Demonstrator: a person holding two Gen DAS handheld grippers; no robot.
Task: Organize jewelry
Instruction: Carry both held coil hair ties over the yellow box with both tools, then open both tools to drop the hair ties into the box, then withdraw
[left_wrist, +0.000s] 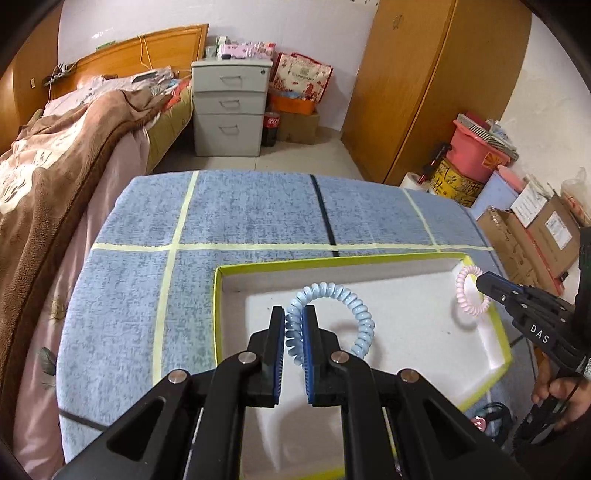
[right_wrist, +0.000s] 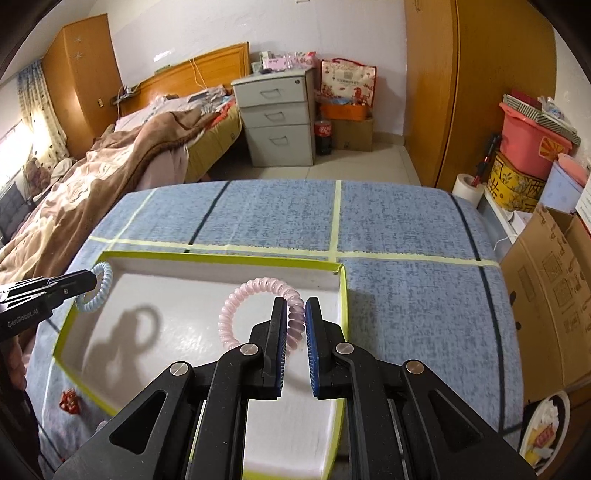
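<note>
A shallow white box with a yellow-green rim (left_wrist: 218, 295) (right_wrist: 221, 260) lies on the blue checked tablecloth. My left gripper (left_wrist: 294, 317) is shut on a light blue coil bracelet (left_wrist: 347, 295) and holds it above the box's left part; it also shows in the right wrist view (right_wrist: 98, 291). My right gripper (right_wrist: 296, 312) is shut on a pink coil bracelet (right_wrist: 240, 295) above the box's right part; the left wrist view shows this bracelet (left_wrist: 471, 291) and gripper (left_wrist: 480, 282) near the box's right rim.
The cloth-covered table (left_wrist: 240, 210) has a bed (left_wrist: 55, 158) at its left. A grey drawer unit (left_wrist: 229, 110) and a wooden wardrobe (left_wrist: 424, 81) stand behind it. Cardboard boxes (right_wrist: 546, 280) and a pink bin (right_wrist: 528, 140) crowd the right side.
</note>
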